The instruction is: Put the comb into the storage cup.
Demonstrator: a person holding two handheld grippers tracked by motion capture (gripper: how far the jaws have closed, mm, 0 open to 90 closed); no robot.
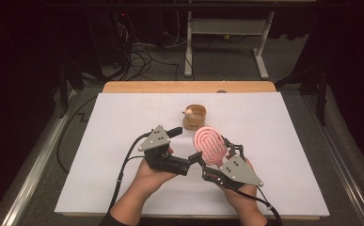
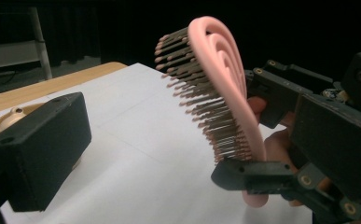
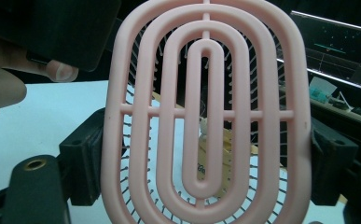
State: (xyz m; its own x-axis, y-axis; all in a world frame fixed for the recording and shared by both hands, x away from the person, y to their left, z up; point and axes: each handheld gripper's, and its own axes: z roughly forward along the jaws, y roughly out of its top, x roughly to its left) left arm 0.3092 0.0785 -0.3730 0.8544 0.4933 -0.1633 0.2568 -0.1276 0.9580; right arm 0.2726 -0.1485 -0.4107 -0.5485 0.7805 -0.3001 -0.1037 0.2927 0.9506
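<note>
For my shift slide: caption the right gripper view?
Right tongs clamp a pink vented hairbrush upright by its edges, back toward the camera.

Pink oval vented hairbrush (image 1: 210, 145), tilted, probably off the table.

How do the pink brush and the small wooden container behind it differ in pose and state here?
The pink hairbrush is held off the table, tilted on edge between the jaws of the right hand-held gripper; the round wooden container stands free and upright on the white sheet. The hairbrush is an open oval frame with bristles; the container is a low, solid-walled ring. The hairbrush is pink, the container tan.
</note>
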